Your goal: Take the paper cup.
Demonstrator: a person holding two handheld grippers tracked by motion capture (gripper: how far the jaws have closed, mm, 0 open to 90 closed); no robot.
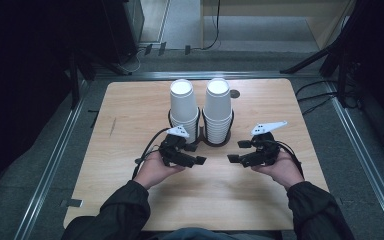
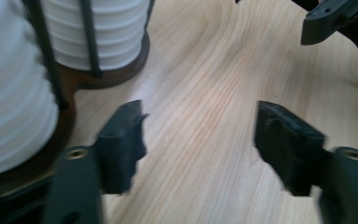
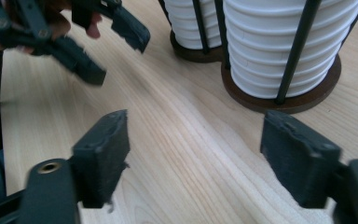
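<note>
We see a light wooden table [image 1: 130, 210] with rounded corners and a fine grain that runs along its length. On its far edge, a little right of the middle, there is a small dark round spot [image 1: 235, 93]. The table stands on a grey floor [image 1: 35, 165], and metal rails [image 1: 55, 155] run along the floor on the left, the right and the far side. Behind the table the room is dark; some black stand legs [image 1: 310, 60] and loose cables [image 1: 320, 92] lie on the floor at the far right, and a pale wooden panel [image 1: 275, 15] rises at the back.

In the far middle of the table stand two stacks of white paper cups, the left stack [image 1: 183, 107] and the right stack [image 1: 217, 110], side by side in a dark holder [image 1: 215, 141] with thin black bars and a round brown base.

The left gripper [image 1: 194, 154] is held just near of the left stack, low over the table. Its jaws stand apart and only bare wood is between them. The right gripper [image 1: 239, 151] is near the right stack, a little to its right, and its jaws are also apart with nothing between them. The two grippers point toward each other and do not touch. Dark sleeves [image 1: 120, 210] come in from the near edge.
</note>
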